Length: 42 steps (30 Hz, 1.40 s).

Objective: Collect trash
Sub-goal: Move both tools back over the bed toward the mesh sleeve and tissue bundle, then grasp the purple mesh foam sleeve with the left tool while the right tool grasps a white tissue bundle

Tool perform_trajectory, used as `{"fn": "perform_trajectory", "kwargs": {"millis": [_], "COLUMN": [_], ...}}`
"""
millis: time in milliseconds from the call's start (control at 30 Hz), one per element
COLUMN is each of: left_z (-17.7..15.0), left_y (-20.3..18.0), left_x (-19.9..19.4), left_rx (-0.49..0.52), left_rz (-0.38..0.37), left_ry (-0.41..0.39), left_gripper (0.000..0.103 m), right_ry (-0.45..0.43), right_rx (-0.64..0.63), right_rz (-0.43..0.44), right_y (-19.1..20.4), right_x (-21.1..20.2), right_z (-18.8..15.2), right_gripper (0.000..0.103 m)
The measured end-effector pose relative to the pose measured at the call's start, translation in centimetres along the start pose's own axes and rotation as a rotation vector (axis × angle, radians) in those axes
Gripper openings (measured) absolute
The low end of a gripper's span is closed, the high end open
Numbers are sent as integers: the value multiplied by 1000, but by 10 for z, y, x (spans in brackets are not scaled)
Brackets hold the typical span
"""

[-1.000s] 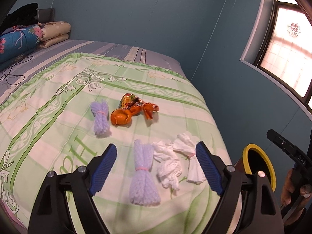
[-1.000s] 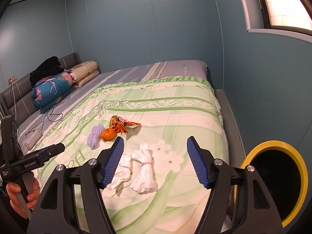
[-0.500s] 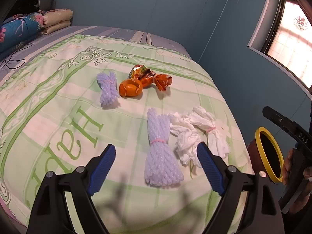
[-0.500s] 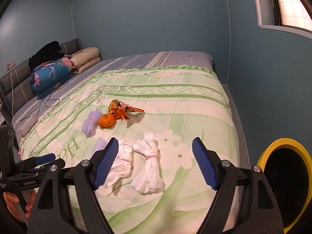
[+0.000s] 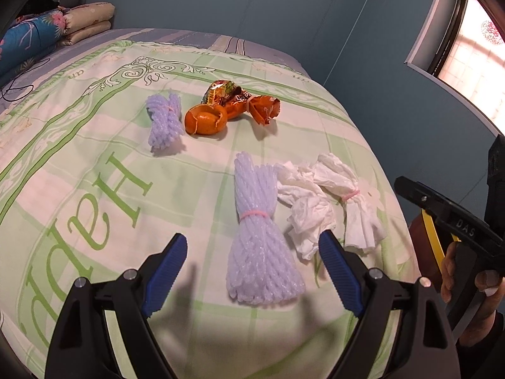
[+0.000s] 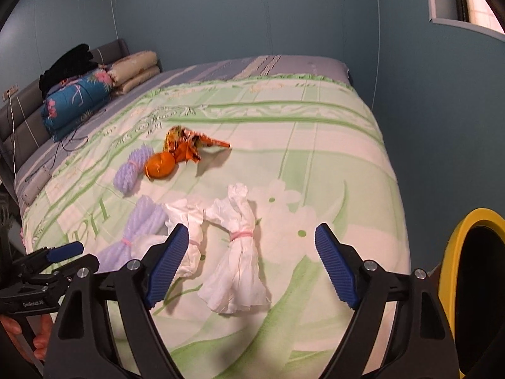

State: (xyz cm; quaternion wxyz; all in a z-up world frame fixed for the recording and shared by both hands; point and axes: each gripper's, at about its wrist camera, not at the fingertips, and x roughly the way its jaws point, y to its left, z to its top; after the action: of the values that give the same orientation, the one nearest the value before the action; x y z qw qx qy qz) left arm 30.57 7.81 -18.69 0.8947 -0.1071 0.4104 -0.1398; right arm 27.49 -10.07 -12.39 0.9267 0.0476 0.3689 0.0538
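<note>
left gripper (image 5: 252, 271): jaws apart, empty, foam net (image 5: 258, 233) just ahead | right gripper (image 6: 249, 265): jaws just widened, empty, tissue bundle (image 6: 236, 252) between them on bed (image 6: 331, 164)

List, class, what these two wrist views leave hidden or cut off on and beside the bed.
- Bin, right wrist view: cut by the frame edge; its inside is too dark to read.
- Bin, left wrist view: mostly behind the right gripper's handle.
- Nearer purple foam net, right wrist view: lower end hidden by the gripper finger.
- Cable, left wrist view: runs off the edge.
</note>
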Motion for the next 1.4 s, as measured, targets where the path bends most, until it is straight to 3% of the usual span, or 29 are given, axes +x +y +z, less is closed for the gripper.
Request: {"fn": "perform_trajectory", "kwargs": {"millis": [467,867,967,1133,1400], "left_z": [2,1,0,0,4], "left_y": [7,9,8,7,6], "left_x": [29,43,45,44,31], "left_rx": [-14,-18,-10,-3,-6], "left_rz": [3,-3,-5,-8,-15], "left_ry": [44,83,94,93,75], "left_gripper": [79,49,37,32,31], "right_ry": [92,146,168,184,150], "right_rx": [-36,-47,-56,-78,-128], "right_rz": [-7,-39,-54,-50,-56], "right_y": [6,6,8,13,24], "right_x": [41,60,65,67,51], "right_z": [-8,-10,-12,-14,-11], "right_gripper": [69,58,48,24,17]}}
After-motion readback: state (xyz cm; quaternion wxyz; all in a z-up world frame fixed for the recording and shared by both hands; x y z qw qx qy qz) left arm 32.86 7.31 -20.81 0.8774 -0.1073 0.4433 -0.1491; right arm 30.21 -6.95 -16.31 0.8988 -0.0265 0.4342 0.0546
